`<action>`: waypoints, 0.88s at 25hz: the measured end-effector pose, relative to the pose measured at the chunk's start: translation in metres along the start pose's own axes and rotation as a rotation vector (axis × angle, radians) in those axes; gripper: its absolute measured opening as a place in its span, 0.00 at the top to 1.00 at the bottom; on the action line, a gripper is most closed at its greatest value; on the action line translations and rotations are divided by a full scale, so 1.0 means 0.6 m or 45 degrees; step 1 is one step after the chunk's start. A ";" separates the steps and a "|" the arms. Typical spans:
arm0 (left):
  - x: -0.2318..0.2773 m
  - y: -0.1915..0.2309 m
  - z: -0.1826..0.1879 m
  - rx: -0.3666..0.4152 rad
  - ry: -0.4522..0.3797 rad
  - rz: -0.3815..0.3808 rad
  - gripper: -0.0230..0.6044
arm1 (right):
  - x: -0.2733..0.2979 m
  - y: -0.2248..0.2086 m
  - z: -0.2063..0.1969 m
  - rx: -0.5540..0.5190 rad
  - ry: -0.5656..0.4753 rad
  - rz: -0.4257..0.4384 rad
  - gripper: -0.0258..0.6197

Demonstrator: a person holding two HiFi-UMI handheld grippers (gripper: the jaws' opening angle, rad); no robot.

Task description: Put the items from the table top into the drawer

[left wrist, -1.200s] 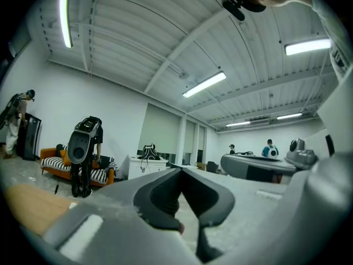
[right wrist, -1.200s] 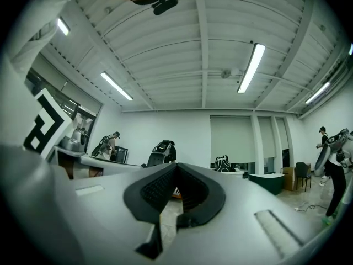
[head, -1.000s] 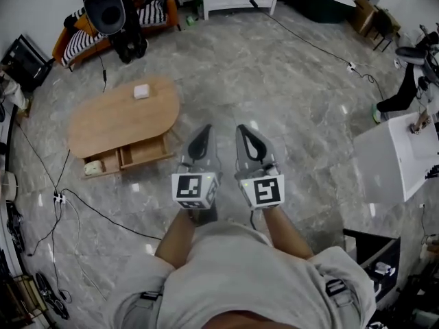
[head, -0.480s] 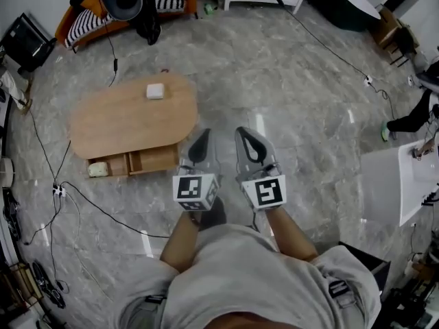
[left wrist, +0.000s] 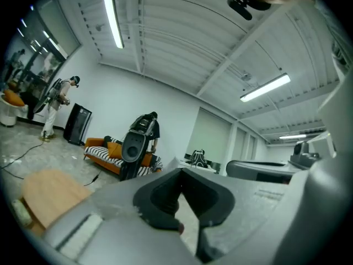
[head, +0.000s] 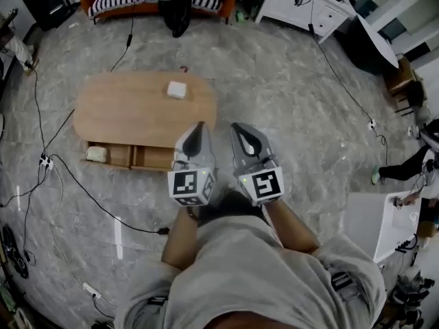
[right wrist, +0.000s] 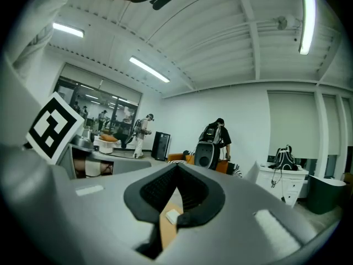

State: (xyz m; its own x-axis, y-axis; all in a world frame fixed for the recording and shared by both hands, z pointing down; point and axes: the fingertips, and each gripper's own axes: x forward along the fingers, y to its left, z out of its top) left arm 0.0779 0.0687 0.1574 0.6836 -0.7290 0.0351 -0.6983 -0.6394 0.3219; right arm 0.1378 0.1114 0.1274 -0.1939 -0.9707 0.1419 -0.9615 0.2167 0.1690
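here left gripper (head: 197, 131) and right gripper (head: 241, 133) extend level.

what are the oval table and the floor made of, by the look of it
Table: likely light wood or veneer, matte; even tan surface, no glare.
Floor: probably polished grey marble or marble-look tile; pale veining and glossy glints.
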 end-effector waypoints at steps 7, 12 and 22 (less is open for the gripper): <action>-0.024 0.182 -0.051 -0.068 0.036 0.389 0.93 | 0.138 0.111 -0.063 0.009 0.063 0.415 0.95; -0.057 0.306 -0.116 -0.107 0.183 0.690 0.93 | 0.251 0.206 -0.165 0.015 0.169 0.780 0.95; 0.067 0.391 -0.315 -0.211 0.426 0.786 0.93 | 0.408 0.165 -0.381 0.098 0.411 0.859 0.95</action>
State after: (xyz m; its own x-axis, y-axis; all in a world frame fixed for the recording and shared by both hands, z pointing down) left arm -0.0183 -0.0643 0.4131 0.2215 -0.8145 0.5362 -0.9551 -0.0702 0.2880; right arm 0.0394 -0.0809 0.4015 -0.6905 -0.5485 0.4716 -0.6675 0.7343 -0.1233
